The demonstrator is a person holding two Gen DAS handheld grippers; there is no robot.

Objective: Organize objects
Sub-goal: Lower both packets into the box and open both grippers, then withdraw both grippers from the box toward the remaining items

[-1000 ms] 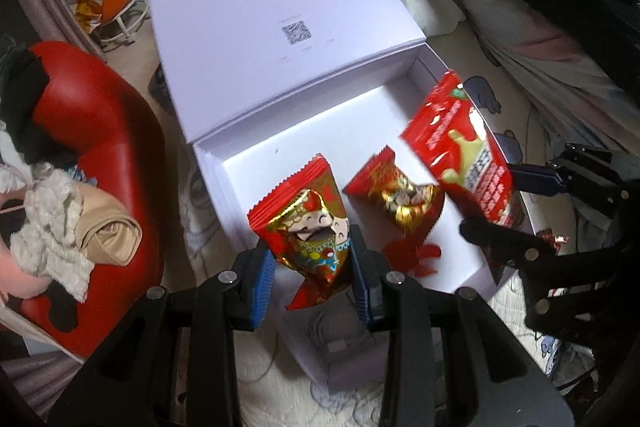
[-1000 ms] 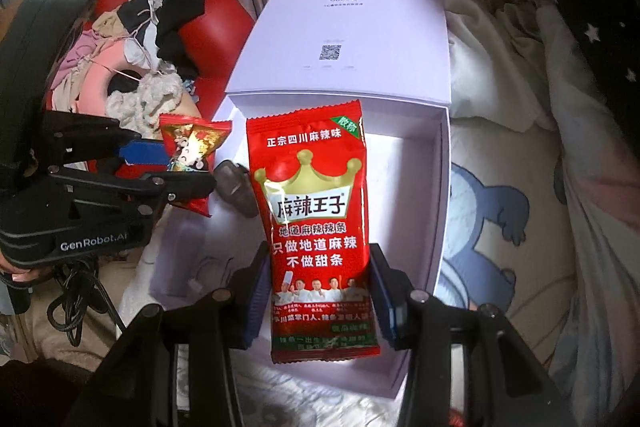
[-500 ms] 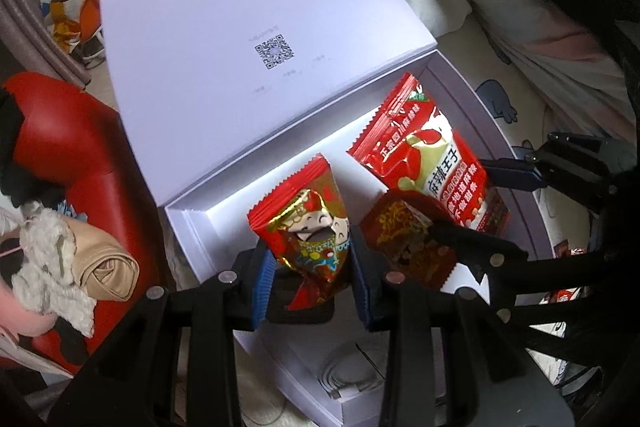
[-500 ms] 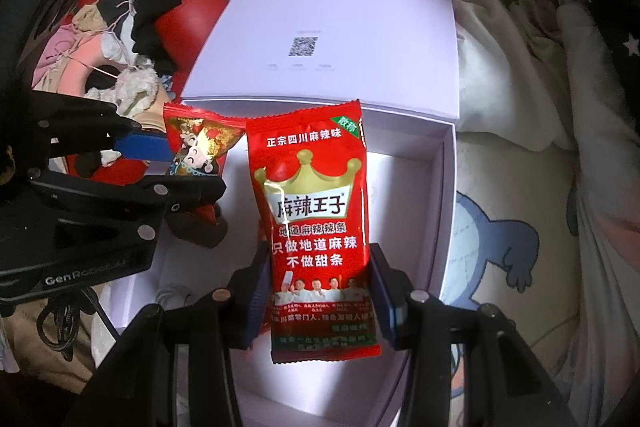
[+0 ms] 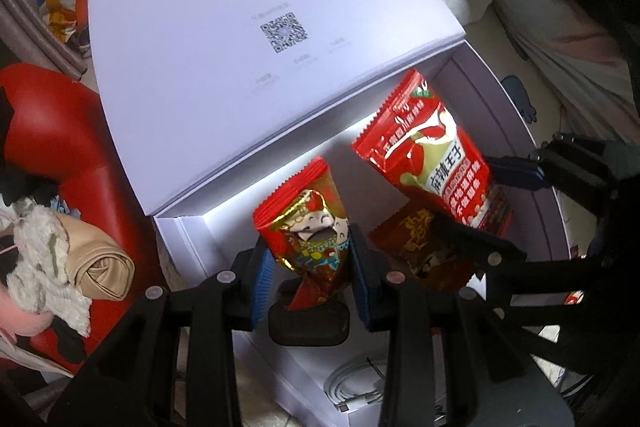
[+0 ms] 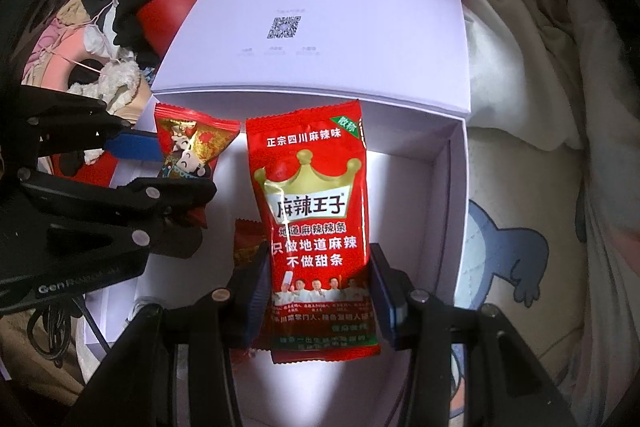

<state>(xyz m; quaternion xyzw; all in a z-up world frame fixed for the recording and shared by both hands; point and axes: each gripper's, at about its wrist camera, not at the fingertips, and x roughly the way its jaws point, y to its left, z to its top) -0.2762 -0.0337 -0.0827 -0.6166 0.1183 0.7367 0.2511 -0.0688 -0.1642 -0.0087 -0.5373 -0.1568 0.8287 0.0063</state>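
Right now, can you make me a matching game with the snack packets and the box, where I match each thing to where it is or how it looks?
Things:
1. tall red packet with a gold crown
2. small red and gold packet with a cartoon face
3. dark red packet with gold writing
4. white cardboard box

Places or states:
A. lying on the box floor
B. held in the left gripper
C. lid folded back, open
D. held in the right gripper

Pairs: 1-D, 2-B, 3-A, 4-C
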